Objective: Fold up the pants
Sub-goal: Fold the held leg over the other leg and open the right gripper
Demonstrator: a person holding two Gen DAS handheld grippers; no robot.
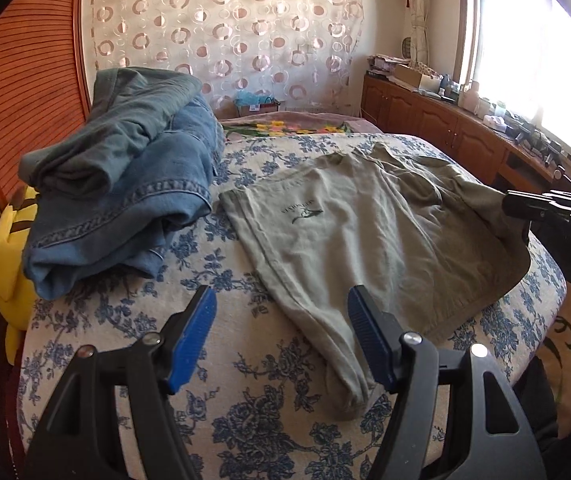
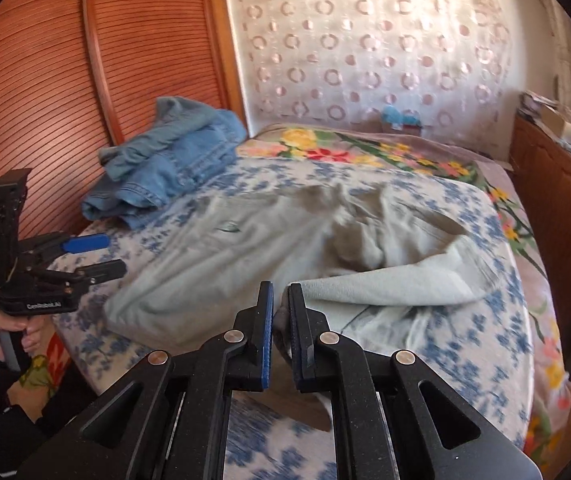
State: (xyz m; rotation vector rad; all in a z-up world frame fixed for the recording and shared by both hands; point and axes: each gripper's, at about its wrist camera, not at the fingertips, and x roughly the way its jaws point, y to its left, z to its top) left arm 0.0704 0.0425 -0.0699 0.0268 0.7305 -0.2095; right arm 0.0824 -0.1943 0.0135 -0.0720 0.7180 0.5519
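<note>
Grey-green pants (image 1: pixel 369 232) lie spread on the bed, with a small dark logo on one leg; they also show in the right wrist view (image 2: pixel 221 256). My left gripper (image 1: pixel 281 312) is open and empty, hovering over the near leg hem. My right gripper (image 2: pixel 281 308) is shut on the pants' edge near the waist and lifts a fold of it (image 2: pixel 385 280). In the left wrist view the right gripper (image 1: pixel 525 208) shows at the right, holding the cloth. In the right wrist view the left gripper (image 2: pixel 101 254) shows at the left, open.
A pile of folded blue jeans (image 1: pixel 125 184) sits at the bed's back left, beside the wooden slatted wall (image 1: pixel 17 80). A yellow plush toy (image 1: pixel 5 256) lies at the left edge. The floral bedspread (image 1: pixel 245 400) covers the bed. A wooden cabinet (image 1: pixel 437 120) stands under the window.
</note>
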